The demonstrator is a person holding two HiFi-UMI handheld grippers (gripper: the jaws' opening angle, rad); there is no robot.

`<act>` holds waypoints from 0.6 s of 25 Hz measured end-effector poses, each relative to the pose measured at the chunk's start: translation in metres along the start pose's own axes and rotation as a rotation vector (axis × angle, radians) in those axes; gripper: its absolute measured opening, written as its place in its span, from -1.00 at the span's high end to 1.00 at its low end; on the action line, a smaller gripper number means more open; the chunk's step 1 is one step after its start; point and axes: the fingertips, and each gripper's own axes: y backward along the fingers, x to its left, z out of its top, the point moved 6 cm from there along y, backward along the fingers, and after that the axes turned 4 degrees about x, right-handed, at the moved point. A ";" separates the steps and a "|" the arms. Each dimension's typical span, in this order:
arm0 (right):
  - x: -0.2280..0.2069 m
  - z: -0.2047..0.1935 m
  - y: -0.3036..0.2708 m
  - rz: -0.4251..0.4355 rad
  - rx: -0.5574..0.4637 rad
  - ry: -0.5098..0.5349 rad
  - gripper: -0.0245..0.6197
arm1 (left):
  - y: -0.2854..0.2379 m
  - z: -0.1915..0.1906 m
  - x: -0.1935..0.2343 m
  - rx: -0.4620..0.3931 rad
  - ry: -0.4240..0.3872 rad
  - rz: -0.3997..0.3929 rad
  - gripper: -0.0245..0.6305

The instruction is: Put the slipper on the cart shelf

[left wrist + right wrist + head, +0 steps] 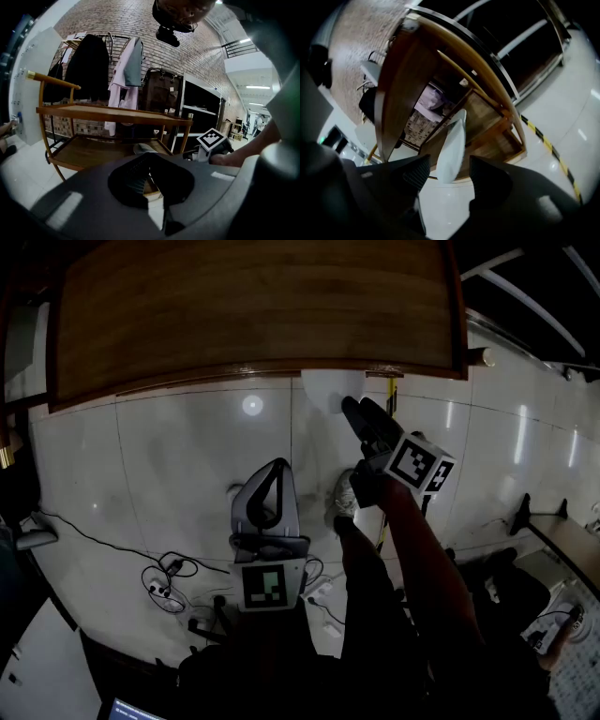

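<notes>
Both jaws of the right hand-held gripper (449,165) stand spread; the slipper (452,140) apparently rests on the cart shelf (487,115); next, probably, a clean withdrawal.

left gripper (278,467): jaws together, tilted down | right gripper (362,411): jaws apart, tilted down

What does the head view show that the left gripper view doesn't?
Only the head view: cables on the floor and the marker cube on the left claw. Only the left gripper view: clothes hanging before a brick wall. Both: the wooden cart, the white slipper on its lower shelf, and the right claw.
</notes>
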 end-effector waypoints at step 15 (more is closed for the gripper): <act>-0.014 -0.002 -0.060 0.089 0.015 -0.338 0.45 | 0.012 -0.010 0.005 0.032 -0.006 0.003 0.89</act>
